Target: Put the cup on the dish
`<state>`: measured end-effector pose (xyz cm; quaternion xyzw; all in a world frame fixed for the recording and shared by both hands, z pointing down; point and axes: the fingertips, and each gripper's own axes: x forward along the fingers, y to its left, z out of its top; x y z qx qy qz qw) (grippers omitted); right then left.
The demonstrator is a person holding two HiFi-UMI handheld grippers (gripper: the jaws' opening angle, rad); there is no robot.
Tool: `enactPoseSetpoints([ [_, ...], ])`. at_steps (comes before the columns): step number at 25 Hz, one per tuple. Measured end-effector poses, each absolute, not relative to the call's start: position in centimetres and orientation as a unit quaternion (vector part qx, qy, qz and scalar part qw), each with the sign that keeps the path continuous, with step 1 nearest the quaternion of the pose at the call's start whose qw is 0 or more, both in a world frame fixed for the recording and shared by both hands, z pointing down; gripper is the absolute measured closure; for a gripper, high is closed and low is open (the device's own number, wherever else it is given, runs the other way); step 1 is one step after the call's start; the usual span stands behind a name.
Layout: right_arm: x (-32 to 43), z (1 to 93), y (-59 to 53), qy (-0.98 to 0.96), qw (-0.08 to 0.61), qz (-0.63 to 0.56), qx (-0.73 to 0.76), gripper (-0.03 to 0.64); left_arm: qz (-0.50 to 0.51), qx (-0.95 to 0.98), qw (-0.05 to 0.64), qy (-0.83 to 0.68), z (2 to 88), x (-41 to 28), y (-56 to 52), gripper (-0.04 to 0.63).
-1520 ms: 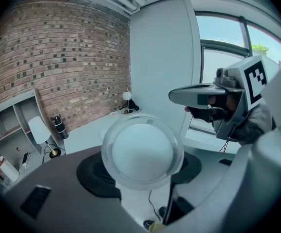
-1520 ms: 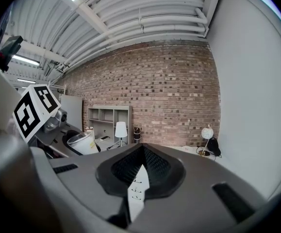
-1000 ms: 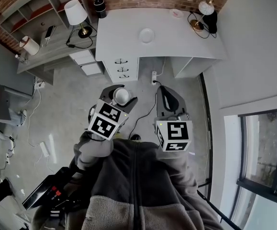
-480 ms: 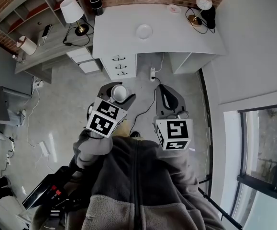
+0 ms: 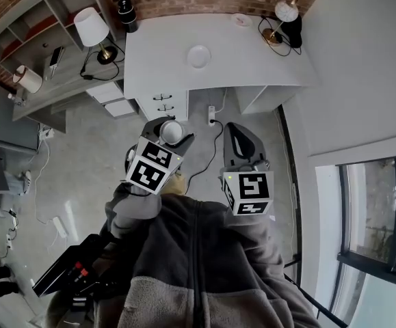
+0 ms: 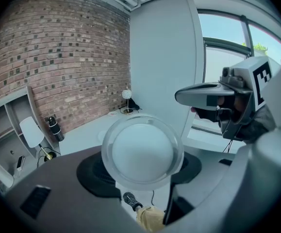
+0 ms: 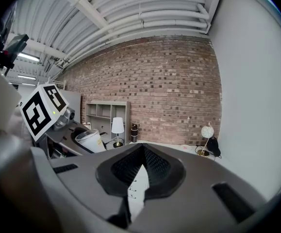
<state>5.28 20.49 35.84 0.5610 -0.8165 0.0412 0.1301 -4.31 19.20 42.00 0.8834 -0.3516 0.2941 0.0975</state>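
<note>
A white cup (image 5: 171, 131) (image 6: 141, 151) is clamped between the jaws of my left gripper (image 5: 168, 134), held above the concrete floor in front of the desk; the right gripper view catches the cup (image 7: 92, 141) too, at its left. A white round dish (image 5: 198, 56) lies on the white desk (image 5: 252, 63), far ahead of both grippers. My right gripper (image 5: 242, 149) hangs beside the left one, its jaws closed together with nothing in them.
On the desk stand a small pink saucer (image 5: 239, 20), a globe lamp (image 5: 284, 14) and a black bottle (image 5: 126, 11). A drawer unit (image 5: 163, 104) sits under the desk. At the left, a shelf unit holds a white lamp (image 5: 91, 29). A cable (image 5: 206, 149) trails across the floor.
The desk and dish have shifted slightly left and up in the head view as the person moved. Both grippers keep their places and the cup stays held.
</note>
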Motion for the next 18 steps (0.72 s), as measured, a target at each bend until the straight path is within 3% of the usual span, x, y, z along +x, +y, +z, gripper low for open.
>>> enactPoseSetpoints([
  [18,4.4,38.8,4.6,-0.808,0.151,0.082,0.564,0.615,0.332,0.878,0.118,-0.323,45.2,-5.4,4.5,0.337],
])
